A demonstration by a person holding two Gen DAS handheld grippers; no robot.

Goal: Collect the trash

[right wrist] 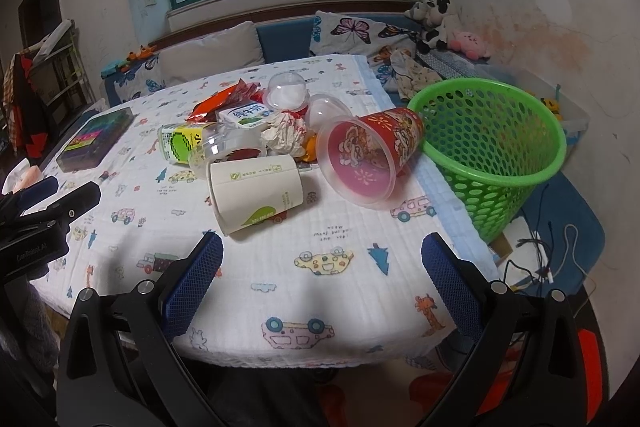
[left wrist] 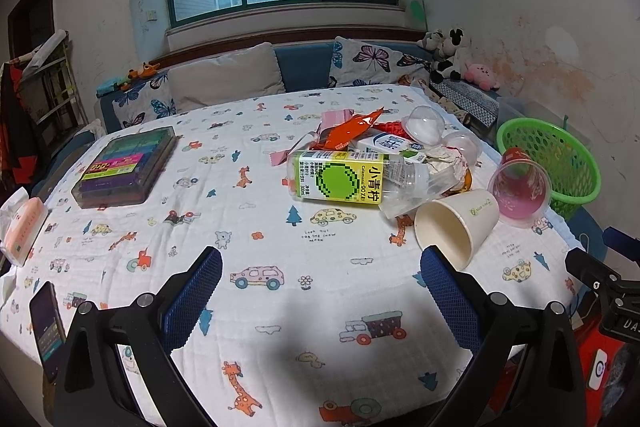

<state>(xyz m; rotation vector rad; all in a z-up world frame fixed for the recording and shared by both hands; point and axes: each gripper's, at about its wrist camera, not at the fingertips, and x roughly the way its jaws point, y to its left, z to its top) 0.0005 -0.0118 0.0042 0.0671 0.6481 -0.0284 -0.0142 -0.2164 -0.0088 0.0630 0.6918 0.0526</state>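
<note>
A pile of trash lies on the table's right half: a yellow-green juice bottle (left wrist: 340, 181) (right wrist: 180, 143), a white paper cup on its side (left wrist: 456, 223) (right wrist: 256, 193), a red plastic cup on its side (left wrist: 518, 193) (right wrist: 372, 155), an orange wrapper (left wrist: 352, 131), a milk carton (right wrist: 248, 117), crumpled paper (right wrist: 286, 137) and clear domed lids (left wrist: 424, 125) (right wrist: 286, 93). A green mesh basket (left wrist: 560, 163) (right wrist: 496, 151) stands off the table's right edge. My left gripper (left wrist: 320, 291) is open and empty, short of the pile. My right gripper (right wrist: 322, 279) is open and empty, below the cups.
A dark box of coloured items (left wrist: 124, 167) (right wrist: 94, 143) sits at the table's left. A phone (left wrist: 46, 331) and a tissue pack (left wrist: 22, 231) lie at the left edge. A sofa with cushions (left wrist: 224, 77) runs behind the cartoon-print tablecloth (left wrist: 280, 307). Cables (right wrist: 540, 263) lie right of the table.
</note>
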